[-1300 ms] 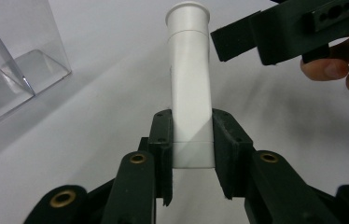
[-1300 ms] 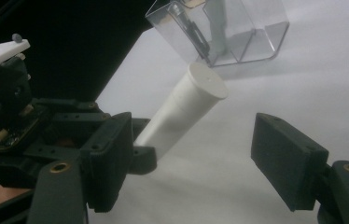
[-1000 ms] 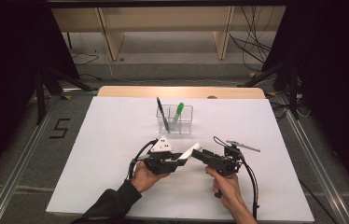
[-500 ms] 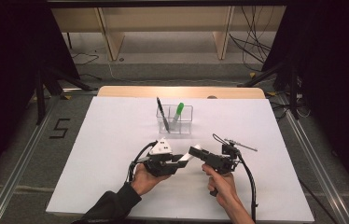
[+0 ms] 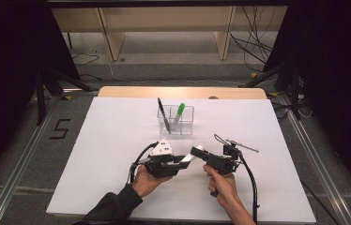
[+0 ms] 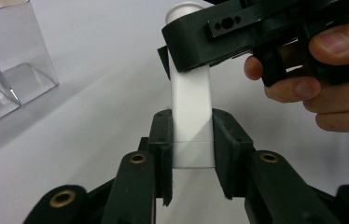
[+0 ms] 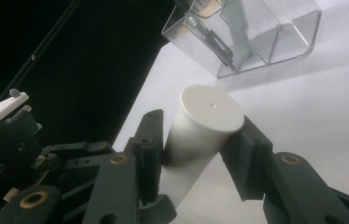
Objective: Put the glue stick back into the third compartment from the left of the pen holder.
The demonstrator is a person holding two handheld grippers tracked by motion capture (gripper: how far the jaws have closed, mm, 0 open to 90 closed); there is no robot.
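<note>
A white marker (image 5: pixel 187 161) is held level just above the white table sheet (image 5: pixel 94 154), between my two grippers. My left gripper (image 5: pixel 181 162) is shut on its squared end; in the left gripper view both pads press the white body (image 6: pixel 190 112). My right gripper (image 5: pixel 197 153) comes in from the right and sits over the round end. In the right gripper view the round white end (image 7: pixel 207 122) lies between the jaws with both pads touching it. The marker's middle is hidden by the right gripper's jaws (image 6: pixel 219 37).
A clear plastic box (image 5: pixel 185 123) stands behind the grippers at mid-table and holds a black pen (image 5: pixel 163 114) and a green-capped marker (image 5: pixel 179 112). The box (image 6: pixel 9 74) is close to the left jaws. A wooden edge (image 5: pixel 183 92) bounds the far side.
The right gripper has moved left toward the left gripper and closed in over the marker's free end. Less of the white marker shows between them now.
</note>
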